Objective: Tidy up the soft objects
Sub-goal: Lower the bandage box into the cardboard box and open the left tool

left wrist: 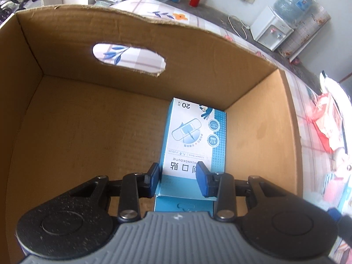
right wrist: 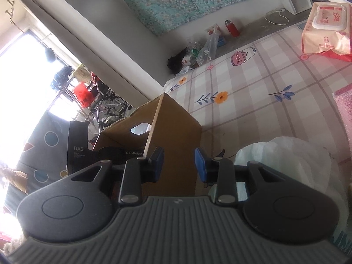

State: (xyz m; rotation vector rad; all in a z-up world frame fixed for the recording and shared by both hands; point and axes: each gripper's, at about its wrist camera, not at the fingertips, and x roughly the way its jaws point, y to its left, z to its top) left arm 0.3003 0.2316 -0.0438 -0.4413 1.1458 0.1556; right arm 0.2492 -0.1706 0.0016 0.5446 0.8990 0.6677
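The blue-and-white bandage box lies flat on the floor of the open cardboard box, toward the carton's right wall and short of its far wall, which has an oval handle cutout; nothing else shows inside the carton. The left gripper reaches down into the carton with its two blue pads set on either side of the bandage box's near end, close to its edges, though whether they press on it I cannot tell. The carton sits on a bed covered by a checked floral sheet, near the sheet's far left corner in the right wrist view. On that sheet, toward its far right edge, lies a pink wet-wipes pack; a crumpled white plastic bag sits close by the right gripper. That gripper hovers outside the carton, just off its outer right wall, jaws parted with nothing between them. Beyond the bed stand a red bottle and a white water dispenser.
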